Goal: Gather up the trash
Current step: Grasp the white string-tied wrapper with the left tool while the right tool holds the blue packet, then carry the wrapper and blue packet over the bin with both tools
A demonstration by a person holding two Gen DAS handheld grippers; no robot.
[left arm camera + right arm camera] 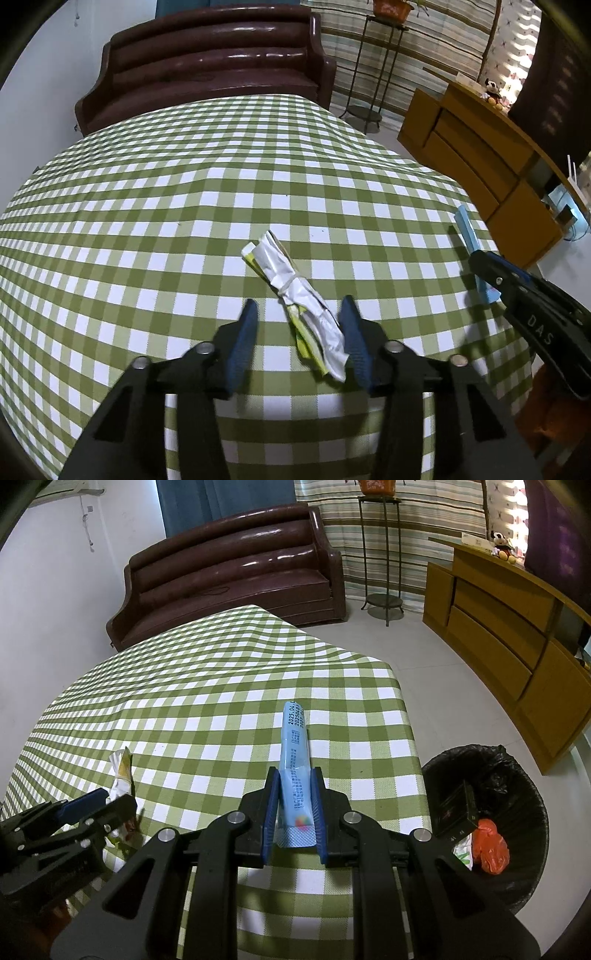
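The left claw [299, 314] is partly open. A crumpled white and yellow-green wrapper [295, 284] lies on the table between its two blue fingers [246, 332]. The wrapper leans on the finger at the right. The other finger does not touch it, so the claw has no hold on it.

The right claw [294, 797] is squeezed shut on a long light blue packet [293, 746]. The packet sticks out past the fingertips, over the table, and it has small black print on it.

The table has a green and white checked cloth [184, 206]. A bin with a black bag [517, 775] stands on the floor just beside the table. Inside it are a dark box [456, 814], something orange-red [491, 845] and a bit of white.

Behind the table is a dark brown sofa [236, 568]. A wooden cabinet [498, 627] stands along the right side. A thin metal stand [382, 554] is in front of a striped curtain [424, 517].
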